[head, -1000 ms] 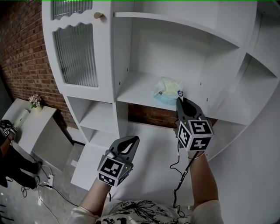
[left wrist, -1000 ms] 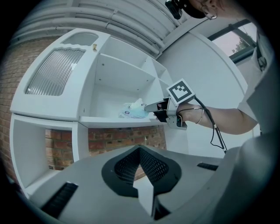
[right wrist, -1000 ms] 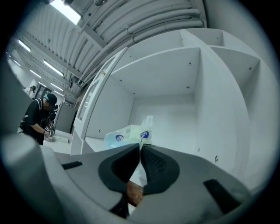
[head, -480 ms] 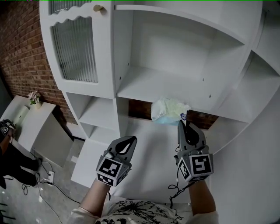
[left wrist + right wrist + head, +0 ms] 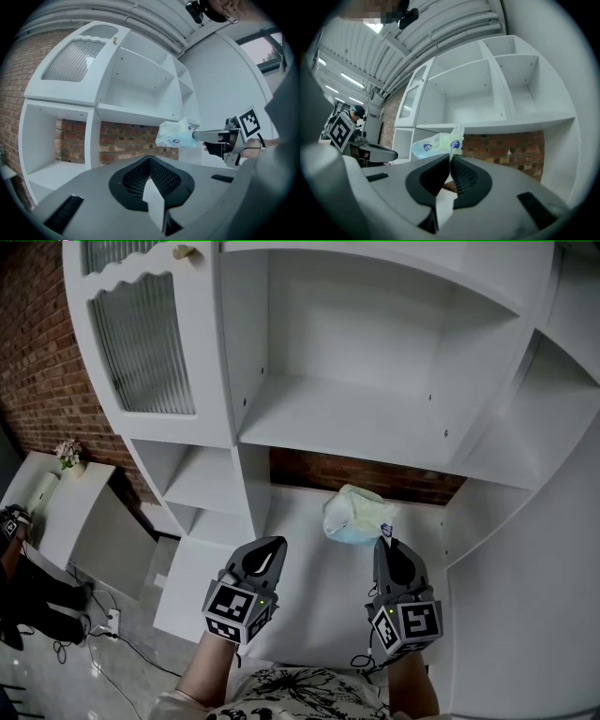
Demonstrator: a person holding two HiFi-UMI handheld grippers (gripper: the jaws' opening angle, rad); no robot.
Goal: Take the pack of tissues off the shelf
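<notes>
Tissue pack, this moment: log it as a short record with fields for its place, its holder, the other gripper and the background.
item: tissue pack, pale wrapper with blue print
place: in the air, in front of and lower than the middle shelf board, not touching it
held by: right gripper, fingers shut on the wrapper's edge
other gripper: left gripper, fingers together, nothing between them, apart from the pack
background: brick wall under the board

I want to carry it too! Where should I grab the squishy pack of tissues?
Grab the thin wrapper end of the pack of tissues, coming from the front. Its middle is puffy and soft, but that flat end fits between narrow tips. The right claw is shut on it there, holding the pack clear of the shelf.
</notes>
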